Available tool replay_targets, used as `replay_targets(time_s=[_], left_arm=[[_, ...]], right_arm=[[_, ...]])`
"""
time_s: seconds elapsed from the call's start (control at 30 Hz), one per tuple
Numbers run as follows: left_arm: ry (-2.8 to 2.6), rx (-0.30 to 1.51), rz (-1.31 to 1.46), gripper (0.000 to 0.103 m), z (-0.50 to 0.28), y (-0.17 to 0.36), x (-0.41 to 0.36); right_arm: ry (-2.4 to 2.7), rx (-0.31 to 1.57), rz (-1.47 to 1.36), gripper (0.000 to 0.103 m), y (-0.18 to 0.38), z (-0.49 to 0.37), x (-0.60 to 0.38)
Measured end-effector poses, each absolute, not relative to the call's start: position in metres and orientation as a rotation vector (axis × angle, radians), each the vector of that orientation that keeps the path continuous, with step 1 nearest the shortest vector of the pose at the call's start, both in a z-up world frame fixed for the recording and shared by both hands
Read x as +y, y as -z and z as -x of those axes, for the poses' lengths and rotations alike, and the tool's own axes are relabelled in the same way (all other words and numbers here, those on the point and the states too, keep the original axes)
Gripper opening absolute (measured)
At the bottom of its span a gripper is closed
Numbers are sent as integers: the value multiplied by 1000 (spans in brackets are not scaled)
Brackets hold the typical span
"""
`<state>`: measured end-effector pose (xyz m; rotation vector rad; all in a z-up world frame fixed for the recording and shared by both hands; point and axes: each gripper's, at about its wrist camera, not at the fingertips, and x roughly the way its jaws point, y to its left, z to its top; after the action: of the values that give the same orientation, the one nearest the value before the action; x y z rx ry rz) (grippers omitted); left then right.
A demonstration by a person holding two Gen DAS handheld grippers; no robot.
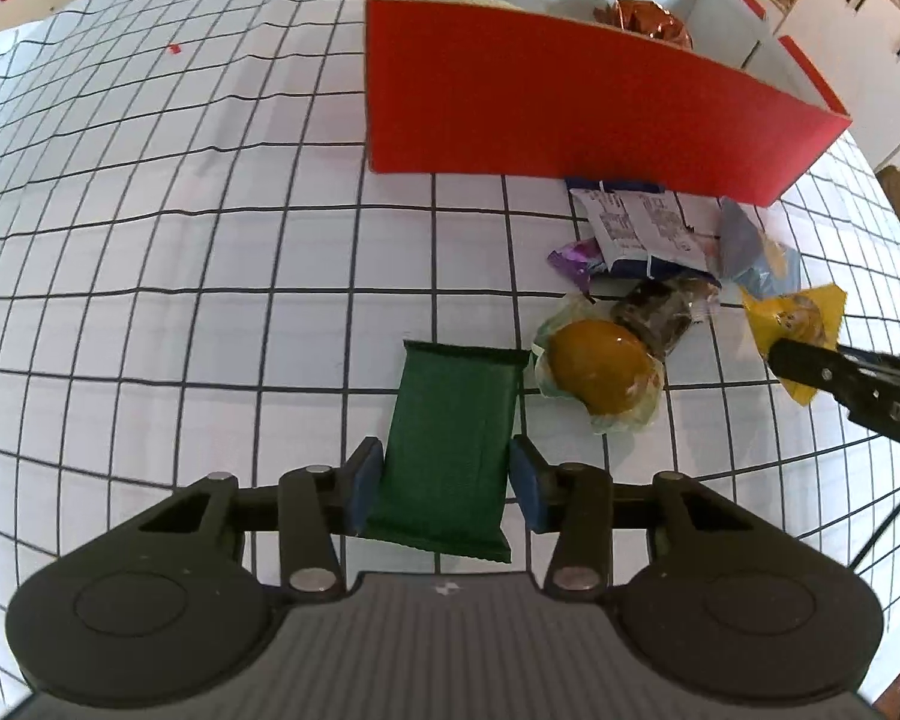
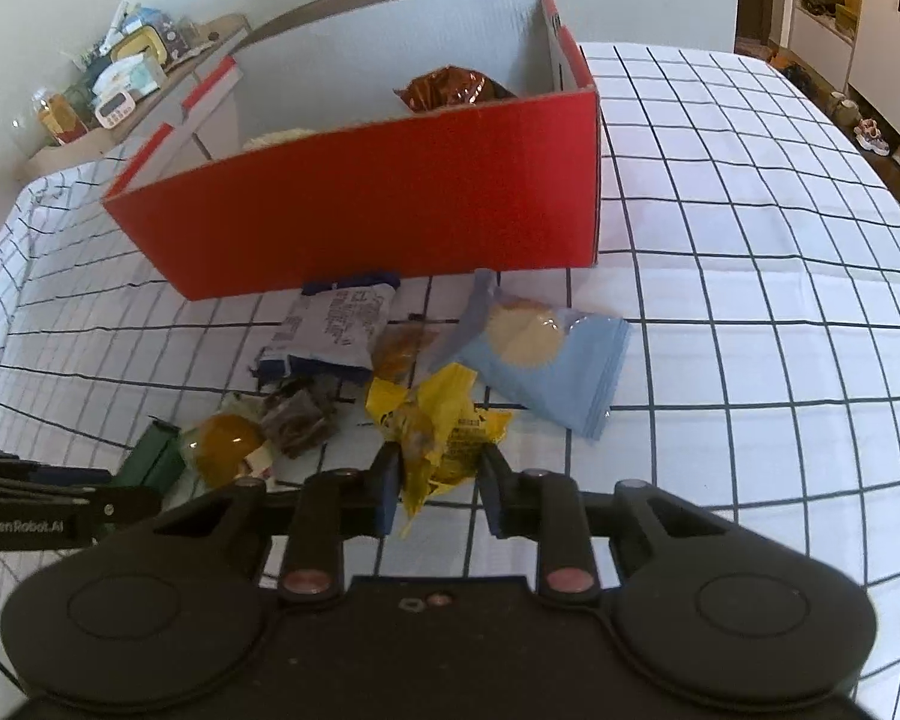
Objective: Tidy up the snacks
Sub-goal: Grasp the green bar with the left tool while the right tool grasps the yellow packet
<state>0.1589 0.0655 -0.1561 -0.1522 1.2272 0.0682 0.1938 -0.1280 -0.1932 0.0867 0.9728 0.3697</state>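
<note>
Both tongs clamp wrappers: left tongs (image 1: 444, 483) on green bar (image 1: 450, 438), right tongs (image 2: 438, 495) on crinkly yellow packet (image 2: 435, 438), which may slip

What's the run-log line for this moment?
left gripper: shut on green packet | right gripper: shut on yellow packet | red box: holds brown packet

Cloth (image 1: 150, 210) left of red box (image 1: 540, 114) lies open; snack heap (image 1: 660, 276) crowds its front
</note>
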Motion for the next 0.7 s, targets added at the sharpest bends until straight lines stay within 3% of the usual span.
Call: replay_targets(time_s=[0.7], left_arm=[[-60,1137,310,43,-127,97,69]], right_arm=[[-441,905,-126,26,143,-153,-129]])
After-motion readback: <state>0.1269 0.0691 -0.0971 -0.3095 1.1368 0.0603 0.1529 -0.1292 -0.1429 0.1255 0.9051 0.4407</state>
